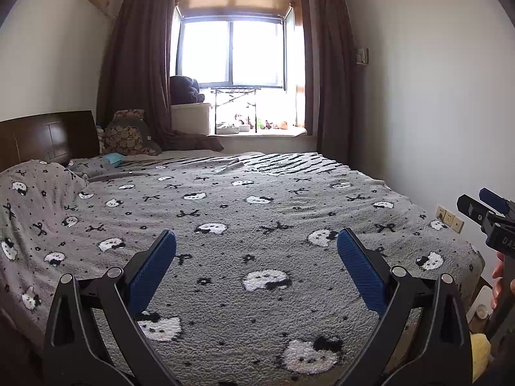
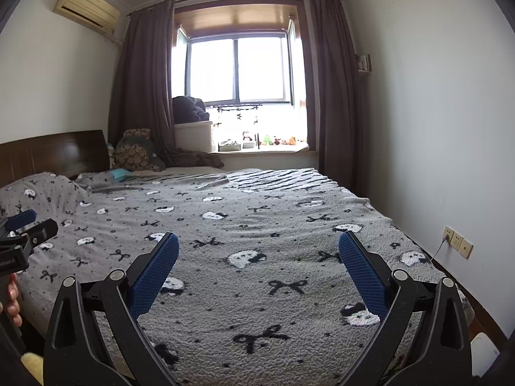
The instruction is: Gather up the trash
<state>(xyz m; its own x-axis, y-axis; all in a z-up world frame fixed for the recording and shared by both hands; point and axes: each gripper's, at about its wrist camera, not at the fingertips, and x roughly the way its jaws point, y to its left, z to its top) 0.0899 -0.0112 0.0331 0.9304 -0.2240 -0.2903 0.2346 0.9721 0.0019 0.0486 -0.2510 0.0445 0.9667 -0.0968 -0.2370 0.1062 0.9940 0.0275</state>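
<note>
The left gripper (image 1: 256, 247) hung over a bed, its two flat fingers spread wide with nothing between them; the inner pads (image 1: 151, 273) were ribbed blue rubber set in black angular frames with round silver pivot bolts. The right gripper (image 2: 258, 251) was held the same way, fingers fully apart and empty.

To the far left of both tools stood a dark polished wooden headboard (image 1: 48, 135), with a pillow (image 1: 35, 199) below it wearing the same nubby grey fleece as the blanket (image 1: 257, 212) that ran under and ahead of the fingers (printed with white cat faces, black bows and small dots). Past the pillow, a small turquoise scrap (image 1: 113, 157) lay near the head of the bed, well ahead and left of the left gripper; whether it was trash could not be told. A little right of it, far ahead of the fingers, a thin pale crumpled piece (image 2: 210, 184) lay on the blanket just before a zebra-striped cover (image 2: 276, 178), and it too was too small to identify.

Straight ahead, heavy brown curtains (image 2: 141, 96) framed a bright window (image 2: 238, 70). Right of the right gripper, beige sockets (image 2: 457, 243) sat low on the smooth white wall (image 2: 434, 128)
</note>
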